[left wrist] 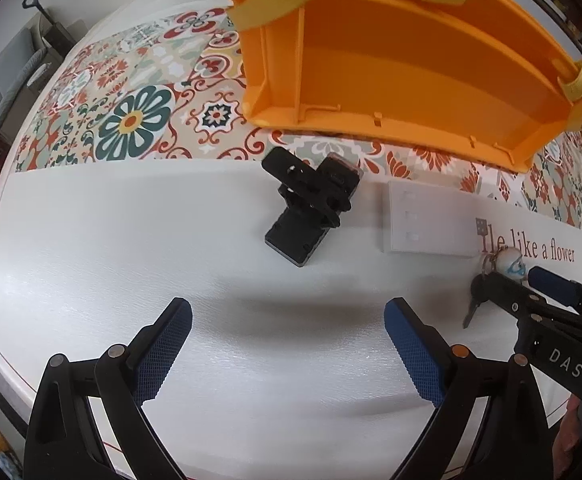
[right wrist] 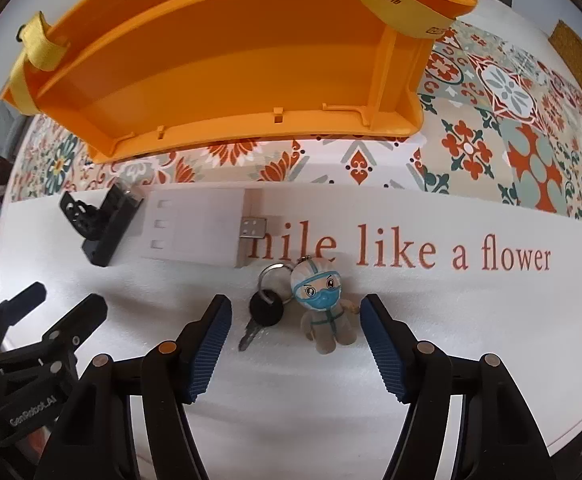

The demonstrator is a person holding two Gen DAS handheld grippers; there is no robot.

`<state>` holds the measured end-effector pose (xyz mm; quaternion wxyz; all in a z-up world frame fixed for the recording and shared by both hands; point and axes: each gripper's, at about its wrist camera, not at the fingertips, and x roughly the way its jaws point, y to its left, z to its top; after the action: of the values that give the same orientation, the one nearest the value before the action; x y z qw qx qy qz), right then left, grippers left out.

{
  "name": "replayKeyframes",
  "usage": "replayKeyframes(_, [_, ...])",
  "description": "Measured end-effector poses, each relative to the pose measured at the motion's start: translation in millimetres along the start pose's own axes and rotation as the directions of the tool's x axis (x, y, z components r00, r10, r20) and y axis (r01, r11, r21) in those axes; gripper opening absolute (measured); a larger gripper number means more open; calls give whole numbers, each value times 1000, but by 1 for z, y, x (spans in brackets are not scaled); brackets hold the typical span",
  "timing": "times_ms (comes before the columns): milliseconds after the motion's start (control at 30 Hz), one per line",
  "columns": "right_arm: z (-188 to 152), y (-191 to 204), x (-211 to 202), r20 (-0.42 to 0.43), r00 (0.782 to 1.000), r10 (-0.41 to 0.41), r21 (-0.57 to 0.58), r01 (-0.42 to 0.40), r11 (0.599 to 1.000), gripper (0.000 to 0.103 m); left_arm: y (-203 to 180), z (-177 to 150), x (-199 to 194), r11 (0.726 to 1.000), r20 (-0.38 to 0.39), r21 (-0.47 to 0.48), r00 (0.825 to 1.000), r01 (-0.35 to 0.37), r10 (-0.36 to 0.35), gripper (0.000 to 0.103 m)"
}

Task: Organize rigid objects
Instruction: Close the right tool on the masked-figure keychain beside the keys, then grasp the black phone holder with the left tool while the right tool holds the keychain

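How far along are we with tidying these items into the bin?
Nothing looks done: the orange bin shows nothing inside. In hand: the open right gripper brackets the keychain, not yet gripped. Left: the black bracket and white block on the table, with the left gripper open, holding nothing.

Bright, soft shadows (fisheye edges bent, dark)

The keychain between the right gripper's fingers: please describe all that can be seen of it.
The keychain lies flat on the white table. A metal ring joins a black-headed key and a small, plastic-looking figure in a whitish suit, blue goggles and mask. It sits between the open fingers of the right gripper, which do not touch it.
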<state>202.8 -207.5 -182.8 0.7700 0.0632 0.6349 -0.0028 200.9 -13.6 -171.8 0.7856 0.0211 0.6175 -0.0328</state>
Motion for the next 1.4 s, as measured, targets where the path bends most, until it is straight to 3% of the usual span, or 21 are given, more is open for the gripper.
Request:
replayKeyframes(300, [8, 12, 18, -6, 1000, -31, -27, 30, 999, 66, -2, 2, 9, 1000, -21, -8, 1000, -6, 6, 98])
replayKeyframes(767, [9, 41, 26, 42, 999, -30, -81, 33, 996, 34, 0, 0, 11, 1000, -20, -1, 1000, 1, -1, 98])
replayKeyframes(1133, [9, 39, 5, 62, 998, 5, -61, -2, 998, 32, 10, 1, 1, 999, 21, 6, 999, 36, -36, 98])
replayKeyframes(1400, [3, 36, 5, 56, 998, 28, -32, -27, 999, 32, 17, 9, -1, 998, 101, 34, 994, 47, -50, 98])
